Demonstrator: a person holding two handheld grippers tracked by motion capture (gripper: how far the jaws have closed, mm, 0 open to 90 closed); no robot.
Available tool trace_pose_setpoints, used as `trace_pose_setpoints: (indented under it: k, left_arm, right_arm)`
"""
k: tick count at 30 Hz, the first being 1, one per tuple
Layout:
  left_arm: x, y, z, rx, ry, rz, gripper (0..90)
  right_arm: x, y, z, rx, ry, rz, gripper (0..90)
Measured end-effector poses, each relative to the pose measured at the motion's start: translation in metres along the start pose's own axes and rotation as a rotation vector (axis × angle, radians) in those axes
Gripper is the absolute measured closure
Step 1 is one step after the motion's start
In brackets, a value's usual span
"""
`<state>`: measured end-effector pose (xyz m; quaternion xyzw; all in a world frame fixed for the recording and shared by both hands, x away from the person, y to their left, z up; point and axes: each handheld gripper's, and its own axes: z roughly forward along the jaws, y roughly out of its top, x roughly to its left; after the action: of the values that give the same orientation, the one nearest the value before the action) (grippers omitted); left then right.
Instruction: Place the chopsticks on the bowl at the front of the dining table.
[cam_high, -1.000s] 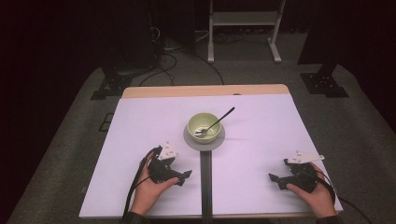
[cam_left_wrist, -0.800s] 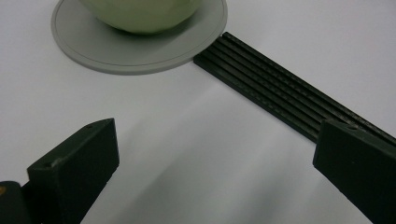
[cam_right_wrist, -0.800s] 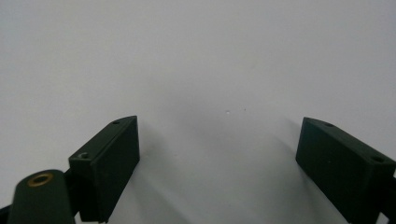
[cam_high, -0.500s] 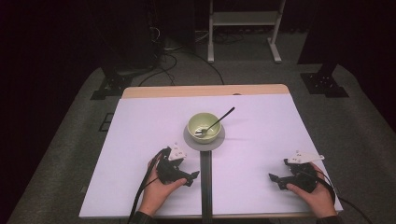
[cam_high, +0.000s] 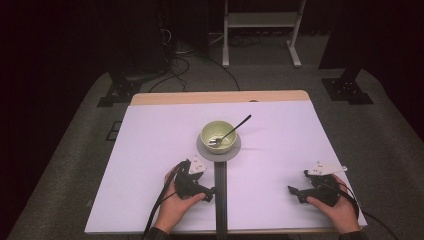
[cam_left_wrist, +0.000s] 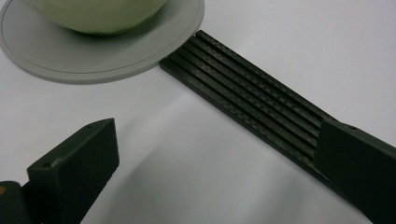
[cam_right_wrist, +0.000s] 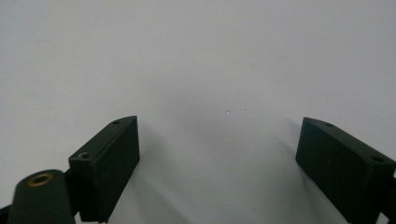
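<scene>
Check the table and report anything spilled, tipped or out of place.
Nothing stands out. The green bowl sits upright on its grey plate, the spoon leaning inside it, no spill visible. Both grippers rest open on the white table.

A pale green bowl (cam_high: 218, 136) sits on a grey plate (cam_high: 202, 148) over the white table (cam_high: 150, 150).

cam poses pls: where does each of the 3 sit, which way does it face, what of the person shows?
High view: above the person's side, facing forward and down on the table; both hands, left tool, right tool.
Left tool view: on the left tool, jaws apart, facing the plate, bowl and black strip.
Right tool view: on the right tool, jaws apart, facing bare table.
Shared: high and left tool views both show bowl, plate, strip.
</scene>
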<state>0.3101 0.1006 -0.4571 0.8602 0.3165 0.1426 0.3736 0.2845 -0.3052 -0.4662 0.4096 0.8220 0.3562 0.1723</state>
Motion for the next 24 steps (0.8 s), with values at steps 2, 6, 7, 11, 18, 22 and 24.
trace_pose_setpoints:
  k: [2, 6, 7, 11, 18, 22, 24]
  left_arm:
    - [-0.0009, 0.0, 0.0015, 0.006, 0.006, 0.007, 0.0]
    - [-0.0012, -0.0005, 0.0031, 0.01, 0.006, 0.004, 0.0]
    - [-0.0011, -0.0004, 0.0029, 0.01, 0.002, 0.0, 0.0]
    - [-0.0027, -0.0005, 0.0045, 0.011, 0.005, 0.007, 0.0]
    - [-0.0028, -0.0013, 0.0055, 0.022, 0.014, 0.014, 0.0]
    - [-0.0031, -0.0017, 0.0055, 0.029, 0.02, 0.016, 0.0]
    - [-0.0033, -0.002, 0.0054, 0.032, 0.019, 0.015, 0.0]
  right_arm:
    - [0.0, 0.0, 0.0, 0.0, 0.0, 0.0, 12.2]
    - [0.0, 0.0, 0.0, 0.0, 0.0, 0.0, 12.2]
    - [0.0, 0.0, 0.0, 0.0, 0.0, 0.0, 12.2]
    - [0.0, 0.0, 0.0, 0.0, 0.0, 0.0, 12.2]
    - [0.0, 0.0, 0.0, 0.0, 0.0, 0.001, 12.2]
    - [0.0, 0.0, 0.0, 0.0, 0.0, 0.0, 12.2]
    - [0.0, 0.0, 0.0, 0.0, 0.0, 0.0, 12.2]
